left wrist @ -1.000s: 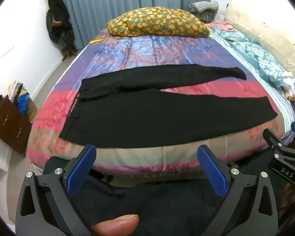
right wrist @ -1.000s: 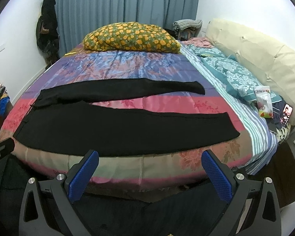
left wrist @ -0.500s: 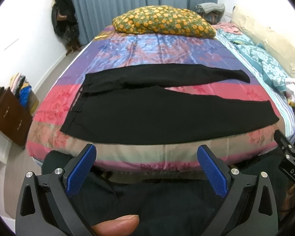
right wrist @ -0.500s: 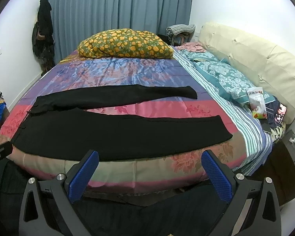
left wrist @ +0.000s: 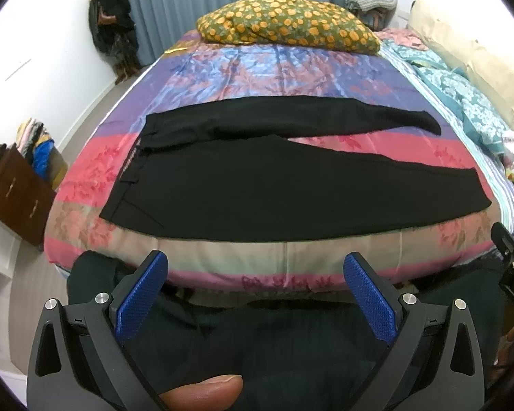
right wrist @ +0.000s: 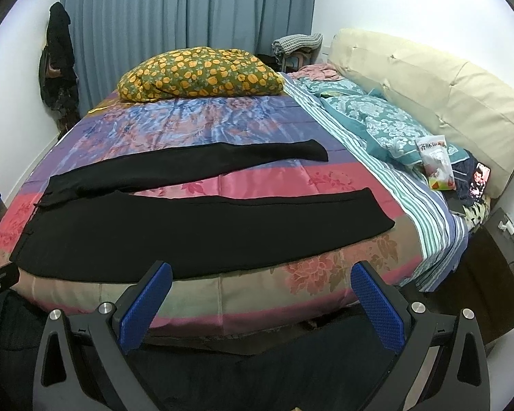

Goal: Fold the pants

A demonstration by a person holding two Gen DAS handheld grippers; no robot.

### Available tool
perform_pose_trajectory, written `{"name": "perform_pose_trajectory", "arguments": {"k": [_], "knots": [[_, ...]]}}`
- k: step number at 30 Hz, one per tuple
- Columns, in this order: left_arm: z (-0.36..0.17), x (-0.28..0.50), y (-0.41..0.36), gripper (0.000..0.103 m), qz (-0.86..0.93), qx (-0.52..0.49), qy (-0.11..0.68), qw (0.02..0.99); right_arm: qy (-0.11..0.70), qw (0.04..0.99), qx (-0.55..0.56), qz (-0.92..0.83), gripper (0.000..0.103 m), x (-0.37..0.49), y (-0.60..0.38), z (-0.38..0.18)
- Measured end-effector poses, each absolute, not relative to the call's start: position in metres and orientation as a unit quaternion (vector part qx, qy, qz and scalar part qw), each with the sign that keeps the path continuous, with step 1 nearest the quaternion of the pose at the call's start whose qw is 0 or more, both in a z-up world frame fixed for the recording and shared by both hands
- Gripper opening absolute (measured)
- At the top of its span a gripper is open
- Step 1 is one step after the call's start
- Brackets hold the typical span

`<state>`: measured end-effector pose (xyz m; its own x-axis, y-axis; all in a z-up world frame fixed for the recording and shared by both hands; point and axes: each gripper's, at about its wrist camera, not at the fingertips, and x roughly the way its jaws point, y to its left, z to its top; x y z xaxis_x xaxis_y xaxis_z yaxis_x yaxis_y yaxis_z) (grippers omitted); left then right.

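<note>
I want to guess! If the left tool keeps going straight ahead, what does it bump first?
Probably the near edge of the bed, then the black pants. The left tool is open, empty; depth is unclear.

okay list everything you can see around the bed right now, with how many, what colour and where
pants: one, black, spread flat across the near end of the bed, legs apart
bedspread: one, pink, purple and blue floral, covering the bed
pillow: one, green with orange flowers, far end
teal quilt: one, right side
headboard cushion: one, cream, right edge
snack packet: one, white and red, on the quilt
curtains: blue-grey, back wall
left gripper: blue pads, open
right gripper: blue pads, open
</note>
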<state>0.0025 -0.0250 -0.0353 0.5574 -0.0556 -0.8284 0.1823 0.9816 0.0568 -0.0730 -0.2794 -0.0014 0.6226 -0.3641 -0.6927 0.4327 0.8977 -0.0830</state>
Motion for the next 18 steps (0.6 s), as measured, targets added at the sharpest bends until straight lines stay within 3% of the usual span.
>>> {"name": "perform_pose_trajectory", "arguments": {"k": [18], "knots": [[-0.0421, 0.0054, -0.0242, 0.102, -0.055, 0.079, 0.470, 0.877, 0.398, 0.879, 0.009, -0.263, 0.103, -0.0696, -0.2822, -0.0045]]}}
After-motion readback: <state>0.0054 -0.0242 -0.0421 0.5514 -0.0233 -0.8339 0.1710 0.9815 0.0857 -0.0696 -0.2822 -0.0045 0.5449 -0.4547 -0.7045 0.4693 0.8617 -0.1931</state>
